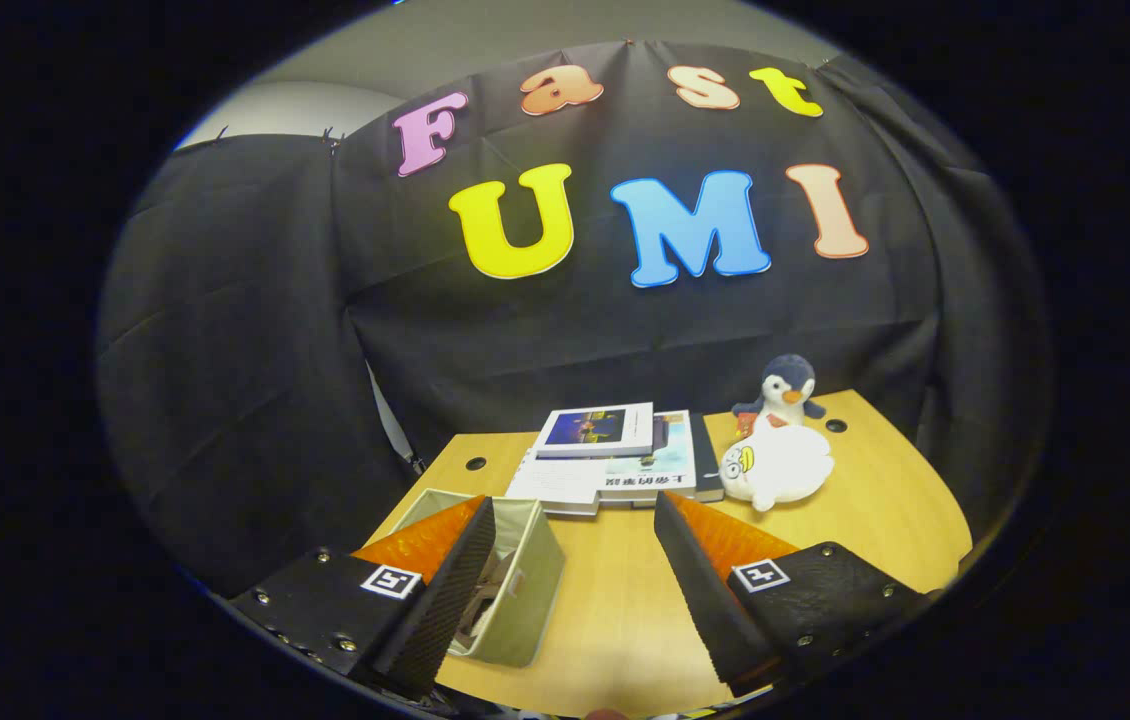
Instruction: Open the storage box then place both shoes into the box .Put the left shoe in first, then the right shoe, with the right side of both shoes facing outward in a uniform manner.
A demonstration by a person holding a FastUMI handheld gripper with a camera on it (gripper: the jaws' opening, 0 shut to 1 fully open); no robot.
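The gripper (575, 545) hangs above the wooden table (625, 620), fingers spread wide apart with nothing but bare tabletop between them. The left finger (445, 590) sits in the lower left of the frame, and right behind it is the storage box (525, 590), a pale fabric bin with its top open. Part of the box is hidden by that finger; something lies inside, down in the shadow, but what it is cannot be told from here. The right finger (705, 590) slants up from the lower right, well clear of the box, over open wood.

Beyond the fingertips, in the middle of the frame, there is a stack of books (615, 470) lying flat, the top one a smaller volume with a dark blue cover picture (597, 428) resting toward the left of the pile. Just right of the books, touching or nearly so, lies a white plush toy (780, 468) on its side. Behind it a small penguin plush (785, 392) stands upright near the far edge of the table. Two dark round holes in the tabletop show, one at the left near the box (476, 463), one at the right beside the penguin (836, 425). Black cloth (245, 380) walls the booth behind it all.
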